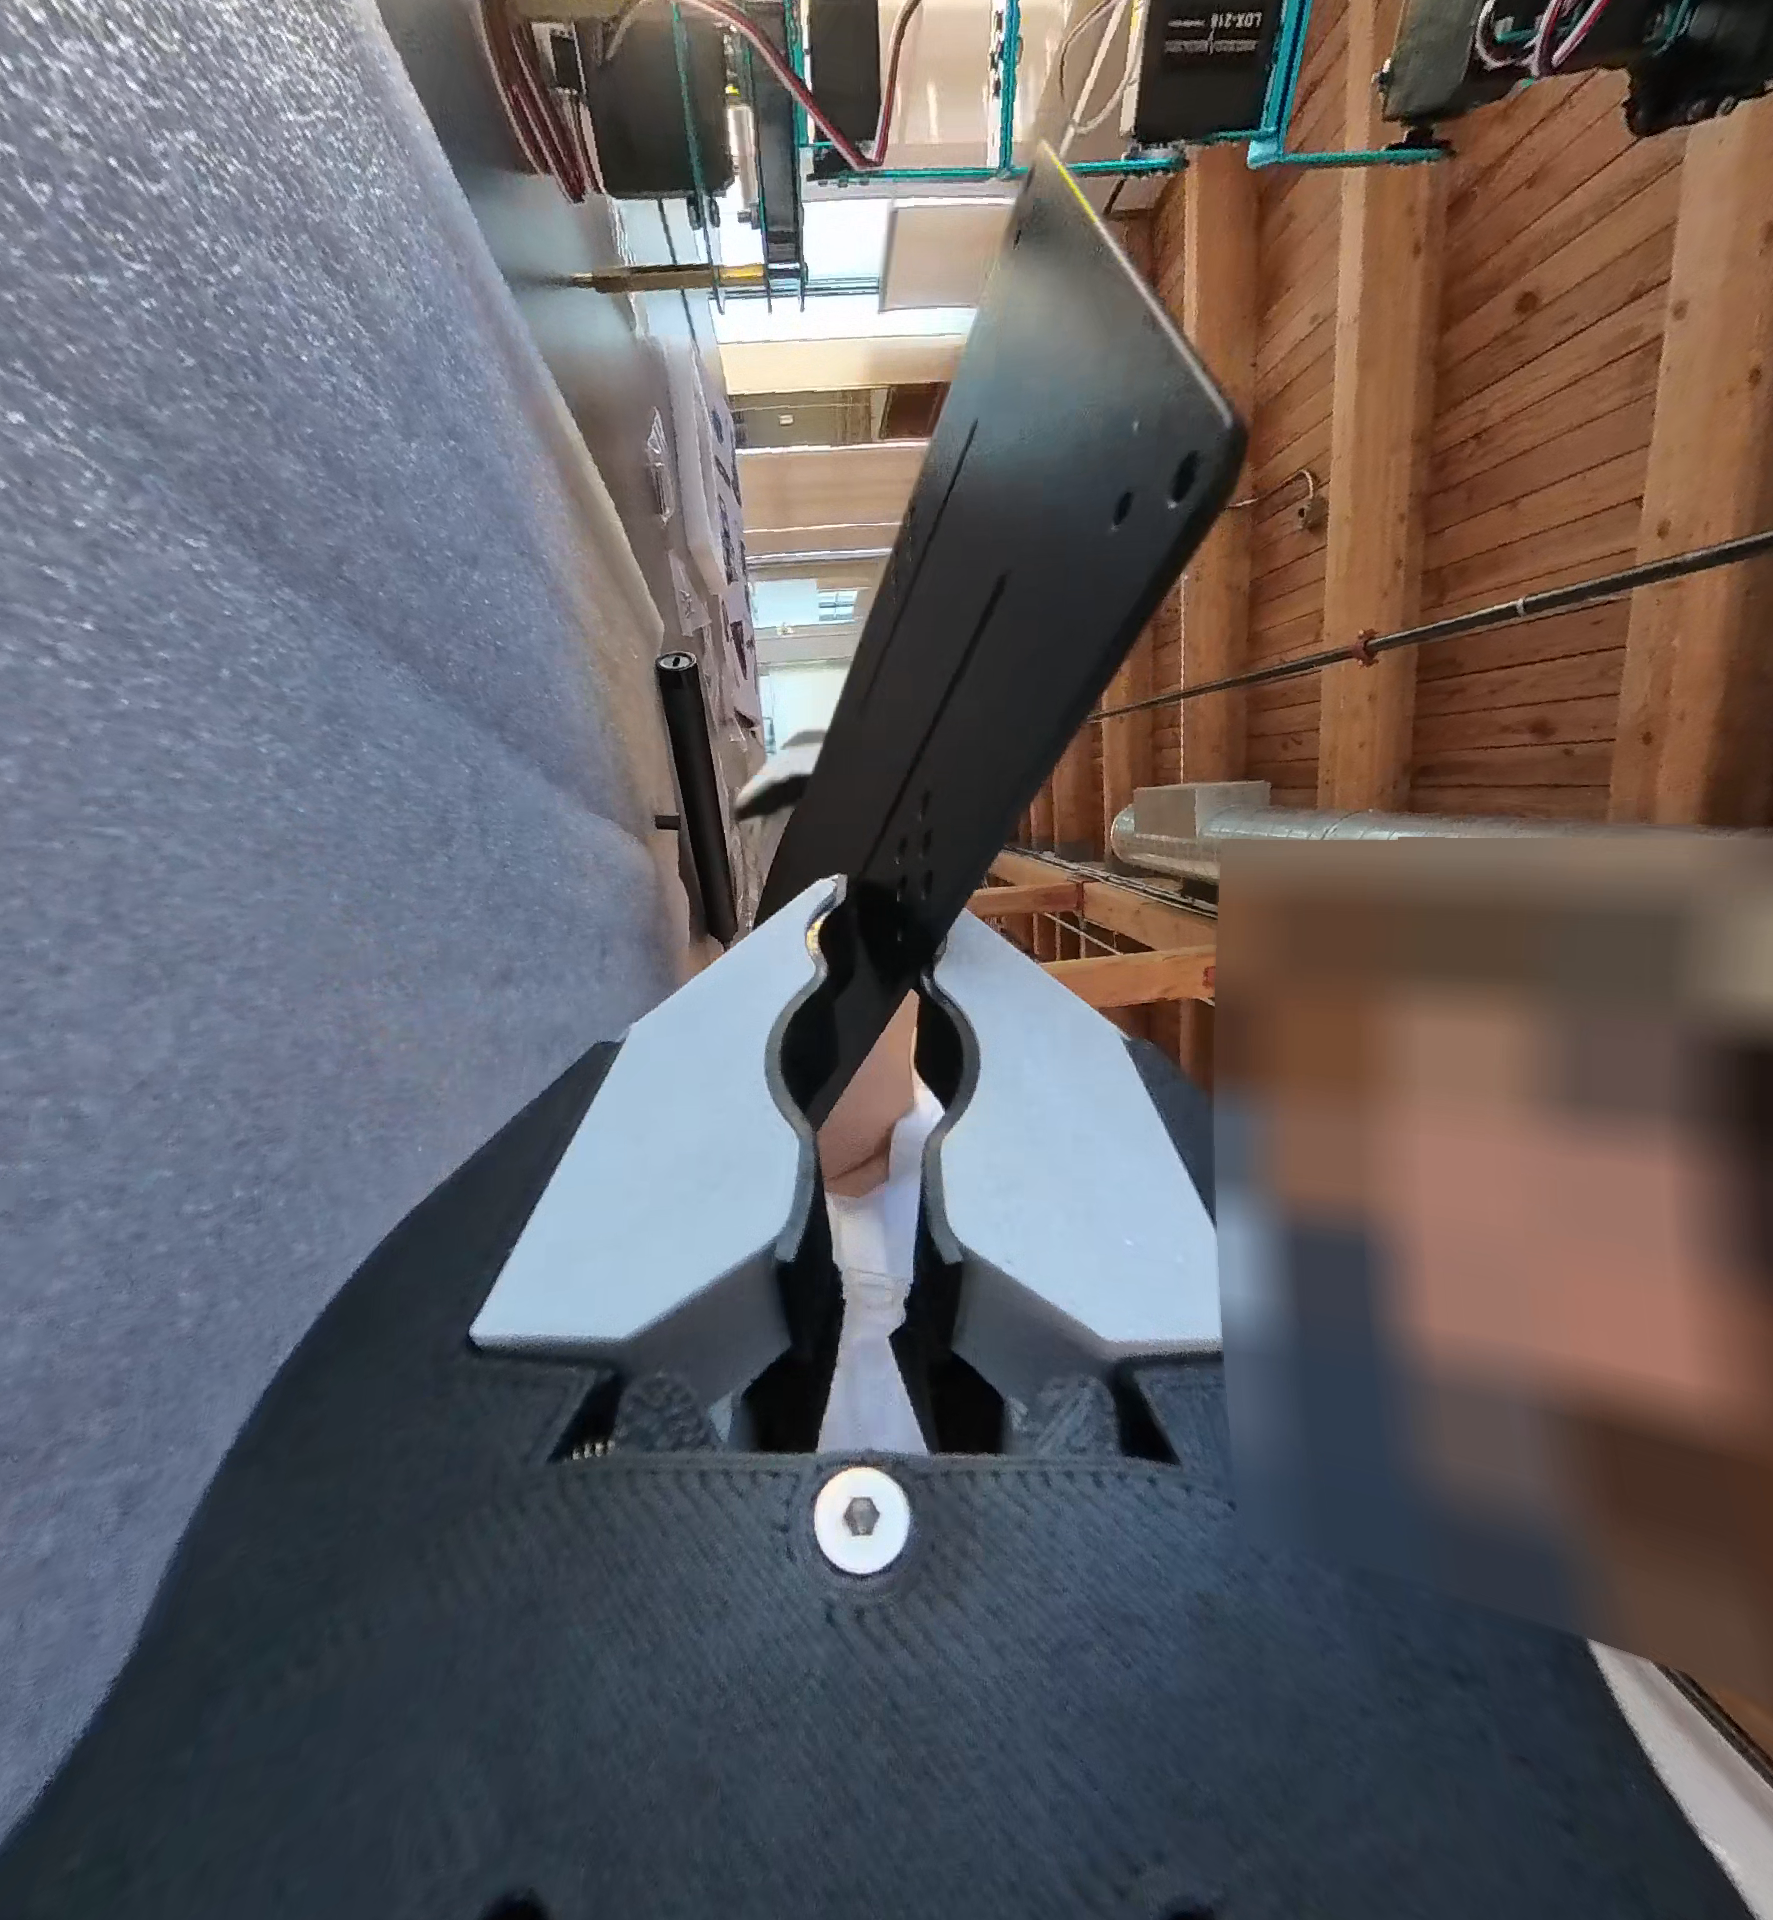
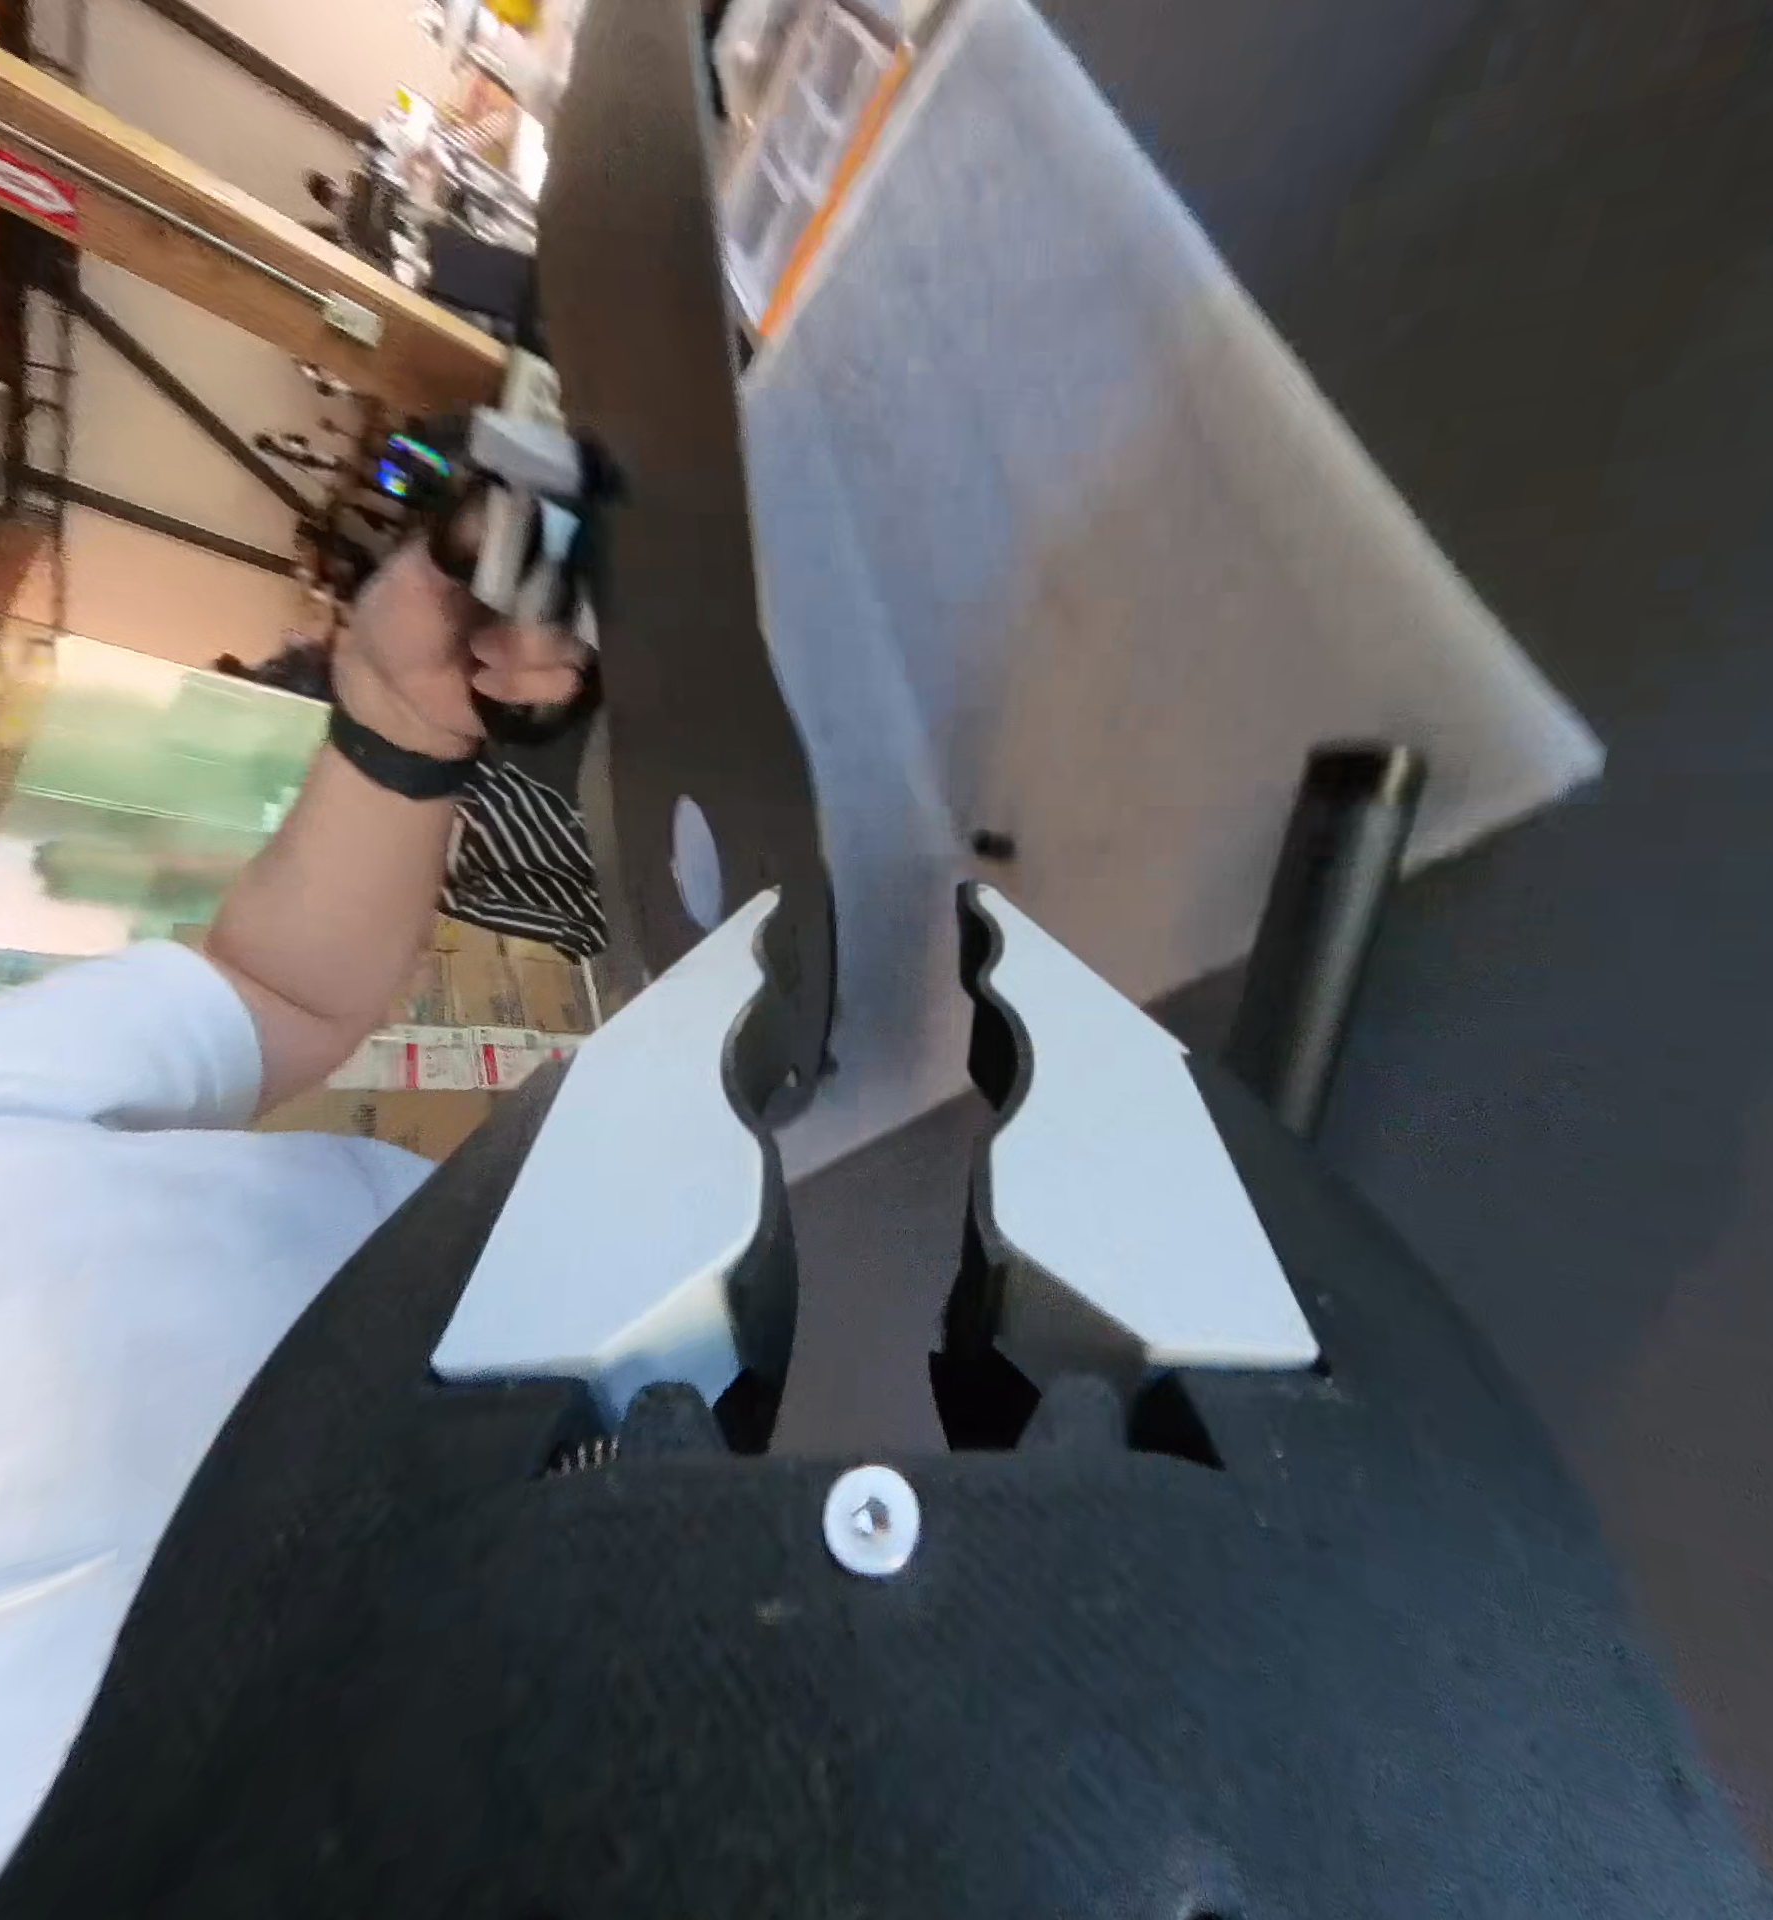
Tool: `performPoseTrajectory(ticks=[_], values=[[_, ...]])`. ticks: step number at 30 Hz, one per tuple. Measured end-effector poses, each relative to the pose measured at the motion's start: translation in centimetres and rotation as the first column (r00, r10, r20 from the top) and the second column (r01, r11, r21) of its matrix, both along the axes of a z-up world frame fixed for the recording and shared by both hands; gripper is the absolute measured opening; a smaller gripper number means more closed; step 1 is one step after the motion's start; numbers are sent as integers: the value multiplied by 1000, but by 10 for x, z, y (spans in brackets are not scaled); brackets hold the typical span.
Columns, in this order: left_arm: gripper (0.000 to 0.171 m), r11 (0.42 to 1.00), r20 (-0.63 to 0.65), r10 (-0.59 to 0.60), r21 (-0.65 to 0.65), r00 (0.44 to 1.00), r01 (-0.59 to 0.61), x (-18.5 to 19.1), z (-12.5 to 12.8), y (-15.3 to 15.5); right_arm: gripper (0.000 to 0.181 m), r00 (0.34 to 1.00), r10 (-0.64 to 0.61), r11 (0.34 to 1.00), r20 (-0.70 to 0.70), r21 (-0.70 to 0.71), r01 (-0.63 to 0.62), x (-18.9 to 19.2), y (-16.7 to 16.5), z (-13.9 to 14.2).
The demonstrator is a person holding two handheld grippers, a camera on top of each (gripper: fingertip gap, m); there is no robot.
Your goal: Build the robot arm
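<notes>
My left gripper (image 1: 877,925) is shut on the narrow end of a flat black metal plate (image 1: 1048,540) with slots and small holes. The plate sticks out forward and up to the right, in the air. In the right wrist view the same plate (image 2: 653,416) runs from the top down to my right gripper (image 2: 871,904). That gripper is open, and the plate's curved end, with a round hole, lies between the jaws against the left finger (image 2: 653,1122). The left gripper (image 2: 518,520) shows farther off, held in a hand with a black wristband.
A grey foam sheet (image 1: 238,623) fills the left of the left wrist view and shows pale in the right wrist view (image 2: 1069,571). A black tube (image 2: 1318,935) stands by it, also in the left wrist view (image 1: 695,769). Wooden beams, shelves and boxes lie behind.
</notes>
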State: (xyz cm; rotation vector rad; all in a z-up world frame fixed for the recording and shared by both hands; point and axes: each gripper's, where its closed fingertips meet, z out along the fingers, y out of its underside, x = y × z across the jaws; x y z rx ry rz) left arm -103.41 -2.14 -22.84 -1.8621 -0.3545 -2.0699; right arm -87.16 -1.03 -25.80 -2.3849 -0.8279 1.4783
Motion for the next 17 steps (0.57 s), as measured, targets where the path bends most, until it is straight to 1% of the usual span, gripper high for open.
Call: performPoseTrajectory(ticks=[1, 2, 6, 8, 9, 10, 12, 14, 17], values=[[5, 1000, 4, 0, 0, 1000, 0, 0, 0, 0, 28, 999, -5, 1000, 44, -7, 5, 4, -6, -11], [5, 1000, 8, 2, -1, 1000, -1, 0, -1, 0, 28, 998, -5, 1000, 55, -13, 6, 3, -11, -17], [6, 1000, 7, 4, -14, 1000, -4, 0, -5, 2, 21, 996, 19, 984, -87, -176, -34, -7, -34, -9], [6, 1000, 10, 8, -24, 1000, -8, 0, -6, 3, 13, 995, 22, 979, -101, -200, -42, -6, -38, -11], [5, 1000, 13, 10, -29, 1000, -9, 0, -6, 4, 5, 995, 15, 980, -99, -197, -34, -5, -38, -13], [5, 999, 18, 9, -31, 1000, -8, 0, -6, 4, 1, 994, 18, 980, -106, -196, -38, -5, -38, -12], [4, 999, 16, 14, -39, 1000, -13, 0, -6, 6, 0, 991, 17, 973, -130, -224, -46, -5, -38, -8], [2, 999, -45, 11, -37, 999, -13, 1, -11, 8, 0, 994, 21, 975, -109, -216, -44, -4, -36, -9], [0, 999, -180, -12, -42, 984, 4, 5, -21, 10, 2, 998, 57, 988, 14, -145, -54, 0, -35, -23]])
